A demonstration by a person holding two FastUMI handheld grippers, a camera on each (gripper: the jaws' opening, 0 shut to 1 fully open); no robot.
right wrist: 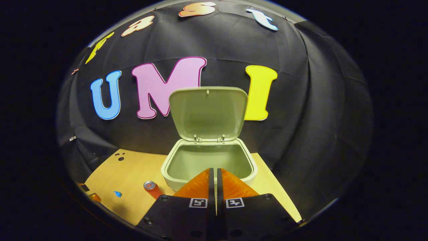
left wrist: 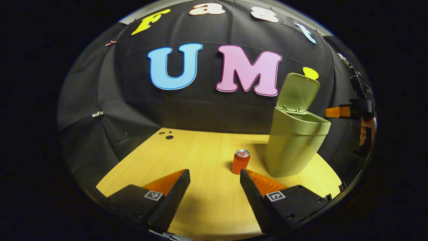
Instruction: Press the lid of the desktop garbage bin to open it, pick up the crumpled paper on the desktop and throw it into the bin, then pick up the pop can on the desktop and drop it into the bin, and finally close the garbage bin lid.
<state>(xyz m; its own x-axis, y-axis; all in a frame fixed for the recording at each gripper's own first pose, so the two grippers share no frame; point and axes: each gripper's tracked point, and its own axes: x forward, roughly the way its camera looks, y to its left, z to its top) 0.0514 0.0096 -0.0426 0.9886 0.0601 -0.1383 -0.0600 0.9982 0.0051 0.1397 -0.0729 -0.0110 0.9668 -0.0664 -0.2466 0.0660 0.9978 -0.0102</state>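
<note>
Wooden desktop point(left wrist: 200, 157) against black cloth wall. One pale green garbage bin point(left wrist: 294, 147), lid point(left wrist: 297, 92) upright, fully open. One orange pop can point(left wrist: 240, 161) standing just left of bin, apart from it. Left gripper point(left wrist: 215, 182) low over near desktop edge, jaws wide open, empty. Right gripper point(right wrist: 214, 179) above bin's near rim, jaws nearly closed, nothing between.

Green bin point(left wrist: 294, 147) lid point(left wrist: 297, 92) raised; red can point(left wrist: 240, 161) upright beside it.
</note>
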